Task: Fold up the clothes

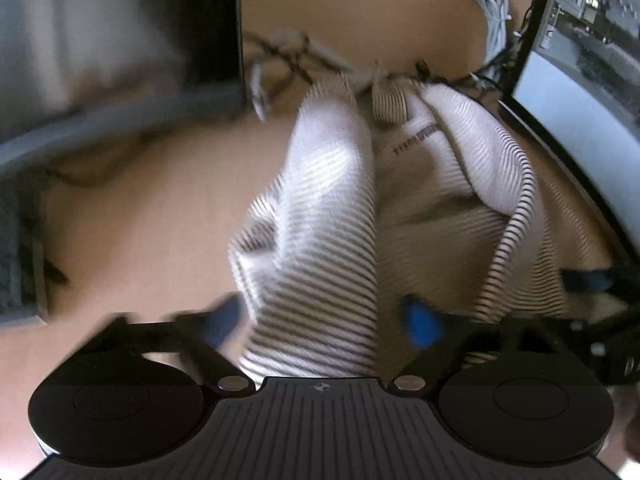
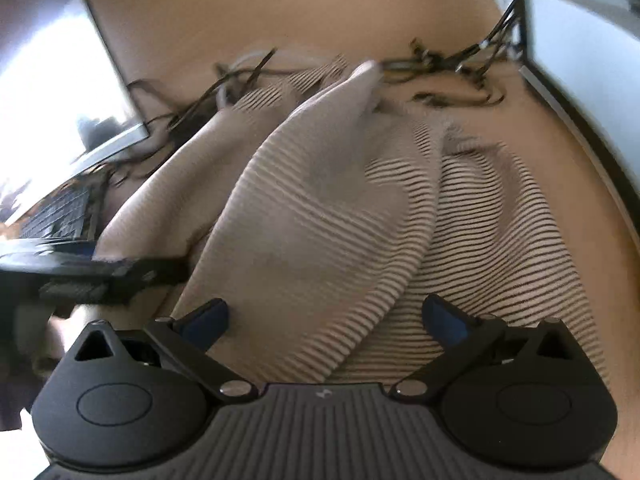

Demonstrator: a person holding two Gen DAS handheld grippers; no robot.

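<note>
A white garment with thin dark stripes [image 1: 320,208] lies crumpled on the wooden desk [image 1: 140,220]. In the left wrist view a raised fold of it runs between the blue pads [image 1: 420,324] of my left gripper [image 1: 322,322]. The jaws stand partly apart, and the right pad sits just clear of the fold. In the right wrist view the garment [image 2: 320,208] spreads under my right gripper [image 2: 328,318], whose fingers stand wide apart over a fold without pressing on it. The right gripper's blue pad [image 1: 588,280] shows at the left view's right edge.
A monitor [image 2: 60,100] and a keyboard [image 2: 56,212] stand on the left, and another screen [image 2: 592,60] stands on the right. Tangled cables [image 2: 440,60] lie behind the garment, with a white cable [image 1: 494,8] against the back wall. Bare desk shows left of the garment.
</note>
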